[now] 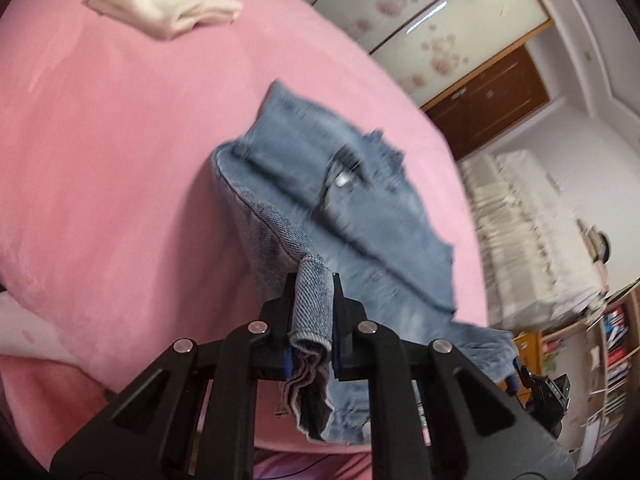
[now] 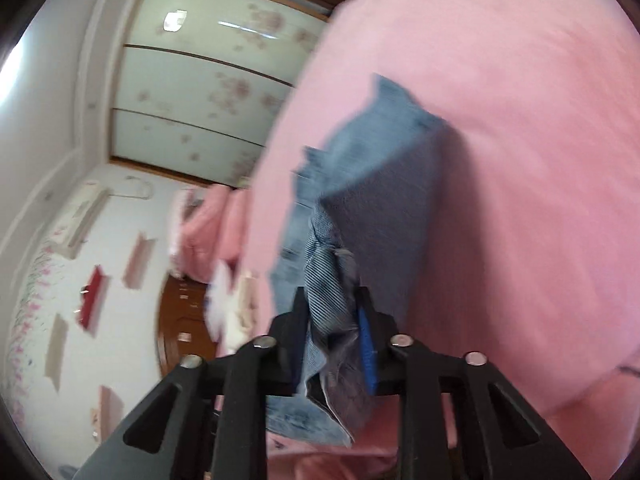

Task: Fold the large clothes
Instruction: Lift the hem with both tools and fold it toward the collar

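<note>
**Jeans lifted over the bed, one edge in each grip**

My left gripper [image 1: 314,280] was clamped on a bunched denim edge, and my right gripper [image 2: 332,300] pinched another. The jeans [image 1: 320,184] hung between them above the pink bed [image 1: 120,140], draping away toward 12 o'clock. A folded cream garment [image 1: 160,4] lay at 11 o'clock. The denim seemed heavy and stiff enough to hold a crease, yet thick, so I judged seams and hems the surest holds.

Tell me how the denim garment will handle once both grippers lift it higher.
The denim garment will probably sag between the left gripper and right gripper, since it already drapes. The thick weave suggests it is fairly heavy. Bunched layers in the fingers suggest a secure hold.
</note>
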`<state>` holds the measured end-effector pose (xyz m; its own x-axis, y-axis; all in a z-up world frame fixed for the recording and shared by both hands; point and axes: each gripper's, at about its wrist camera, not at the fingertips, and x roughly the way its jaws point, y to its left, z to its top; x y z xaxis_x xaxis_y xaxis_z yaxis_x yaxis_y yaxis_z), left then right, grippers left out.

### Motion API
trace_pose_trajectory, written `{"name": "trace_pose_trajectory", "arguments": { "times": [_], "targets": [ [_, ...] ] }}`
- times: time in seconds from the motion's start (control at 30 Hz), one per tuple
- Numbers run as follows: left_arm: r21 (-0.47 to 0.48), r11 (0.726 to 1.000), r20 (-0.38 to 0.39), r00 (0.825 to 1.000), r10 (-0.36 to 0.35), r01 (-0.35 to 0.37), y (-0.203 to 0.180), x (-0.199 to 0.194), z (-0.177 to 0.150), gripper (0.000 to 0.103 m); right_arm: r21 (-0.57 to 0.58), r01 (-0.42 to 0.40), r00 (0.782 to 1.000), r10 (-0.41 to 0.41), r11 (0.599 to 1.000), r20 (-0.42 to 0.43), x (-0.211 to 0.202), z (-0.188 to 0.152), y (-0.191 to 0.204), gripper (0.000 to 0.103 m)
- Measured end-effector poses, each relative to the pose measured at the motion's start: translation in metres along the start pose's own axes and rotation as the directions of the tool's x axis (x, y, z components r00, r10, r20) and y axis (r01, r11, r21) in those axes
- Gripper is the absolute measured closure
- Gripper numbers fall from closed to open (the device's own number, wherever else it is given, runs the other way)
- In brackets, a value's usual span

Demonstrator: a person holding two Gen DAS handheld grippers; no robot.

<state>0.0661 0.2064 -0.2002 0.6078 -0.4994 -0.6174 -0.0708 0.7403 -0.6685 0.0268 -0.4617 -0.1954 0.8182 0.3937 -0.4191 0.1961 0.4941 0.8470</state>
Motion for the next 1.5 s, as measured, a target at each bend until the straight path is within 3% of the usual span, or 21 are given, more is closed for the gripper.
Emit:
{"name": "trace_pose_trajectory", "arguments": {
  "times": [0.1, 0.17, 0.3, 0.37, 0.43, 0.53, 0.63, 0.8, 0.9, 1.0, 1.07, 1.13, 1.2, 1.33, 1.5],
  "targets": [
    [-0.032, 0.995, 0.035, 0.995, -0.096, 0.097, -0.013, -0.007, 0.024, 0.093, -0.127, 0.058, 0.998, -0.056, 0.99, 0.02, 0.014, 0.026, 0.039, 0.091],
    [-0.029, 0.994, 0.037, 0.994, -0.102, 0.103, -0.019, -0.006, 0.035, 0.093, -0.196, 0.163, 0.986, -0.167, 0.967, -0.005, 0.031, 0.035, 0.056, 0.091],
    [-0.022, 0.996, -0.02, 0.996, -0.091, 0.091, -0.026, 0.008, 0.038, 0.093, -0.199, 0.297, 0.943, -0.32, 0.934, -0.097, 0.054, 0.036, 0.051, 0.091],
    [-0.001, 0.999, -0.053, 0.998, -0.045, 0.045, -0.025, 0.015, 0.031, 0.093, -0.194, 0.378, 0.91, -0.402, 0.905, -0.105, 0.051, 0.027, 0.033, 0.091],
    [0.003, 1.0, -0.082, 0.997, -0.011, 0.011, -0.02, 0.026, 0.022, 0.093, -0.149, 0.412, 0.893, -0.43, 0.899, -0.128, 0.041, 0.019, 0.007, 0.091],
    [0.001, 0.999, -0.11, 0.993, 0.038, -0.038, -0.008, 0.033, 0.007, 0.093, -0.006, 0.454, 0.88, -0.449, 0.891, -0.156, 0.022, 0.01, -0.037, 0.091],
    [-0.007, 0.997, -0.127, 0.989, 0.073, -0.074, 0.002, 0.04, 0.0, 0.093, 0.126, 0.449, 0.887, -0.423, 0.885, -0.186, -0.002, 0.001, -0.078, 0.089],
    [0.015, 0.996, -0.13, 0.987, 0.09, -0.089, 0.007, 0.045, -0.004, 0.093, 0.219, 0.523, 0.842, -0.461, 0.823, -0.279, -0.026, -0.016, -0.136, 0.083],
    [0.022, 0.994, -0.134, 0.985, 0.108, -0.106, 0.009, 0.045, -0.006, 0.093, 0.249, 0.494, 0.858, -0.42, 0.833, -0.294, -0.033, -0.026, -0.155, 0.067],
    [0.024, 0.993, -0.138, 0.984, 0.117, -0.114, 0.009, 0.044, -0.004, 0.093, 0.251, 0.457, 0.88, -0.391, 0.853, -0.271, -0.048, -0.029, -0.16, 0.063],
    [0.021, 0.993, -0.138, 0.983, 0.122, -0.12, 0.009, 0.042, -0.004, 0.093, 0.232, 0.426, 0.9, -0.382, 0.875, -0.21, -0.054, -0.025, -0.154, 0.051],
    [0.018, 0.992, -0.139, 0.983, 0.123, -0.122, 0.01, 0.042, -0.004, 0.093, 0.202, 0.379, 0.924, -0.356, 0.903, -0.139, -0.061, -0.021, -0.143, 0.031],
    [0.021, 0.992, -0.138, 0.982, 0.127, -0.126, 0.009, 0.042, -0.004, 0.093, 0.171, 0.353, 0.934, -0.336, 0.92, -0.121, -0.059, -0.019, -0.133, 0.026],
    [0.022, 0.991, -0.14, 0.981, 0.131, -0.129, 0.009, 0.041, -0.004, 0.093, 0.099, 0.365, 0.926, -0.35, 0.926, -0.145, -0.035, -0.013, -0.127, 0.026],
    [0.02, 0.99, -0.143, 0.98, 0.139, -0.137, 0.011, 0.039, -0.004, 0.093, 0.078, 0.312, 0.935, -0.291, 0.947, -0.204, -0.003, -0.013, -0.134, 0.026]
  ]
}}
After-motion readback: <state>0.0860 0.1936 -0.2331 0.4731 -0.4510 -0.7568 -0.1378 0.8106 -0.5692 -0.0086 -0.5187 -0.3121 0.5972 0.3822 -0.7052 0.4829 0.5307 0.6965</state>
